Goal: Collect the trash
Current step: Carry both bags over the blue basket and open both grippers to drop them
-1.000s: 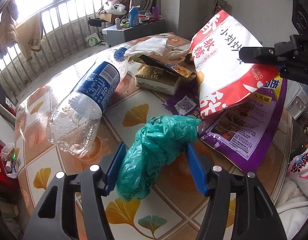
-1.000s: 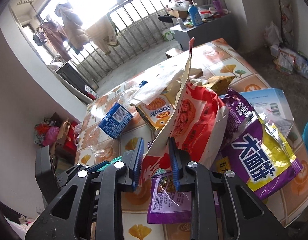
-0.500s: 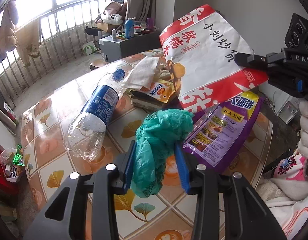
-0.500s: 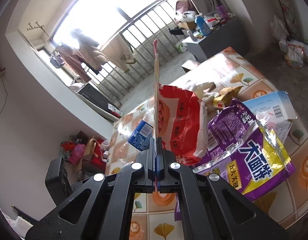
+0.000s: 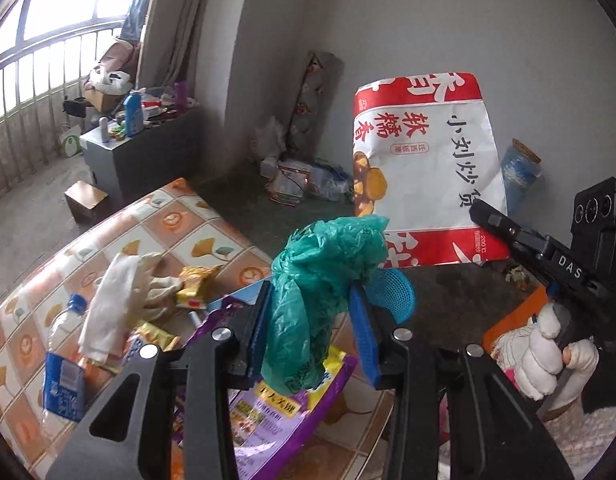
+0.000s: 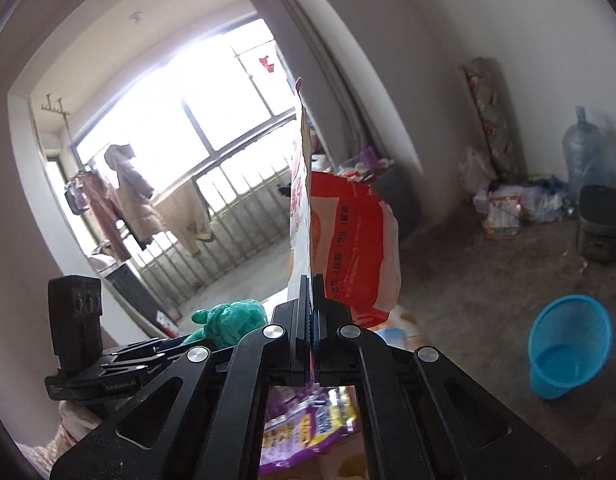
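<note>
My left gripper (image 5: 314, 312) is shut on a crumpled green plastic bag (image 5: 324, 276) and holds it above the table's near corner. My right gripper (image 6: 310, 312) is shut on the edge of a red and white snack bag (image 6: 348, 240), held upright in the air; that bag also shows in the left wrist view (image 5: 424, 168) at the right. The green bag shows in the right wrist view (image 6: 227, 320) at the lower left. A blue mesh trash bin (image 6: 568, 348) stands on the floor at the right; its rim (image 5: 390, 294) shows behind the green bag.
On the tiled table (image 5: 179, 232) lie a purple snack bag (image 5: 283, 412), a plastic bottle (image 5: 63, 364), white tissue (image 5: 115, 300) and yellow wrappers (image 5: 193, 286). A water jug (image 6: 584, 156) and floor clutter stand by the far wall.
Both grippers have lifted their bags up and swung right, away from the table toward the floor side. The blue bin has come into view.
</note>
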Motion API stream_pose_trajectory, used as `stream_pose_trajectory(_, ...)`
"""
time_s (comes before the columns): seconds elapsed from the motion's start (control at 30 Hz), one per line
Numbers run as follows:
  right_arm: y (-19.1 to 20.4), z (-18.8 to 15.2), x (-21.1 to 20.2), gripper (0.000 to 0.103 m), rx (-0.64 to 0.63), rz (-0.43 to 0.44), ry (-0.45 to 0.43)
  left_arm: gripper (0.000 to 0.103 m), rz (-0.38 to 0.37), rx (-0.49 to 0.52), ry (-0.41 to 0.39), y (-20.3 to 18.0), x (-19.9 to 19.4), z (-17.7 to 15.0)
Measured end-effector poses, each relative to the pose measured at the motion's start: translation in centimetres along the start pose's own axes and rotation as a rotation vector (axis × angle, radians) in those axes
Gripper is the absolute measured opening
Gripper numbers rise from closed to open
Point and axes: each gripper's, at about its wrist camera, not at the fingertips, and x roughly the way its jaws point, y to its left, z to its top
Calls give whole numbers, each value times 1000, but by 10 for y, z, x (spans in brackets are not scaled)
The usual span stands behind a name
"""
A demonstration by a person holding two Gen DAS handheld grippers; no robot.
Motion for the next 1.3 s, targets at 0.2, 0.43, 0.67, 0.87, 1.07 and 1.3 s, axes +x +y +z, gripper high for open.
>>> stream_pose_trajectory(0.2,-113,-7,10,0,161,-260,41,37,-138,52,242,-79,146,62)
stream_pose_trajectory(0.43,-236,-28,49,0,363,-419,125,37,-150,91,499,-153,319,72)
stream_pose_trajectory(0.67,-320,-45,95,1,475,-506,194,46,-143,52,590,-180,439,59)
stream_pose_trajectory(0.87,-380,-93,123,38,585,-582,316,67,-116,-33,617,-177,493,44)
stream_pose_trajectory(1.07,-375,-91,111,42,557,-601,289,67,-141,-47,565,-174,472,55)
stream_pose_trajectory(1.3,-313,-35,93,61,318,-610,154,67,-212,113,358,-177,372,101)
